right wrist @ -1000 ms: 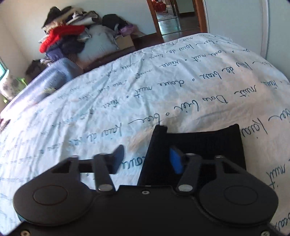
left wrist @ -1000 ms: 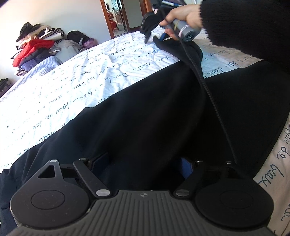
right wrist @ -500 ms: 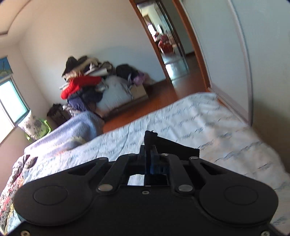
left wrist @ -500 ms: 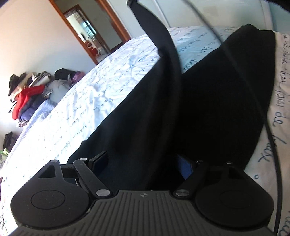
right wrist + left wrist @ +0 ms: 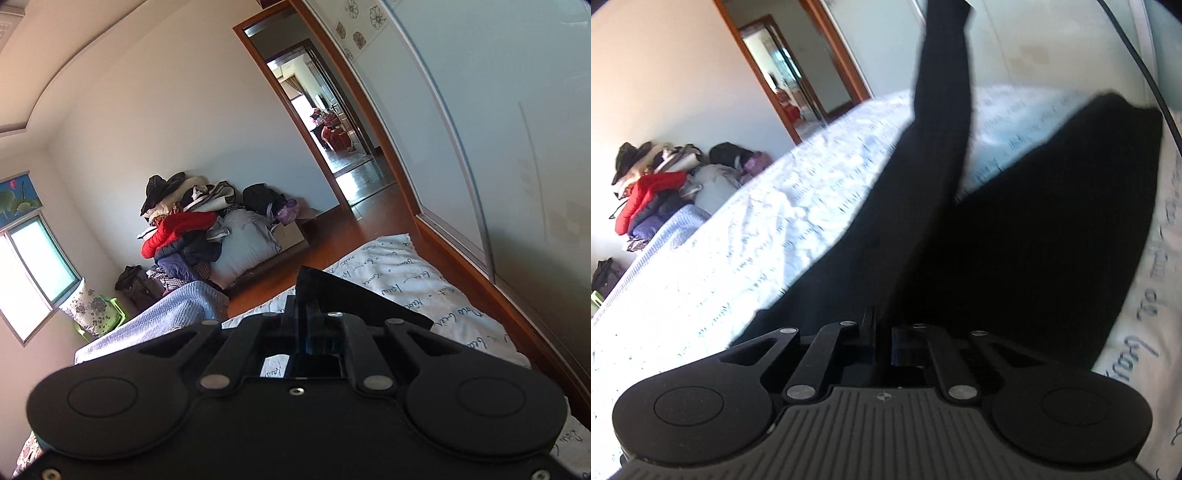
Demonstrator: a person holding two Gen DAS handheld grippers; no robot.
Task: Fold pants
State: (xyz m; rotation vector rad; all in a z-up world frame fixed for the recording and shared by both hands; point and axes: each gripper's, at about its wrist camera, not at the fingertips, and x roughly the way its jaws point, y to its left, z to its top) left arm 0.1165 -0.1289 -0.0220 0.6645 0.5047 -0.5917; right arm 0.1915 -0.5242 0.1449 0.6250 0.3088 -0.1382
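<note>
The black pants (image 5: 1034, 229) lie partly on the white bed (image 5: 768, 236). One leg (image 5: 938, 122) is pulled taut up and away toward the top of the left wrist view. My left gripper (image 5: 882, 332) is shut on the pants fabric near me. My right gripper (image 5: 308, 317) is shut on the leg's hem (image 5: 351, 295) and holds it high above the bed (image 5: 424, 284).
A pile of clothes (image 5: 192, 229) sits against the far wall, also seen in the left wrist view (image 5: 653, 184). A blue blanket (image 5: 159, 314) lies on the bed's left side. An open doorway (image 5: 325, 122) and a sliding wardrobe (image 5: 498, 129) stand to the right.
Both grippers closed on the pants. The right gripper lifted the hem high off the bed. The left gripper rose and the leg now stretches taut between them.
</note>
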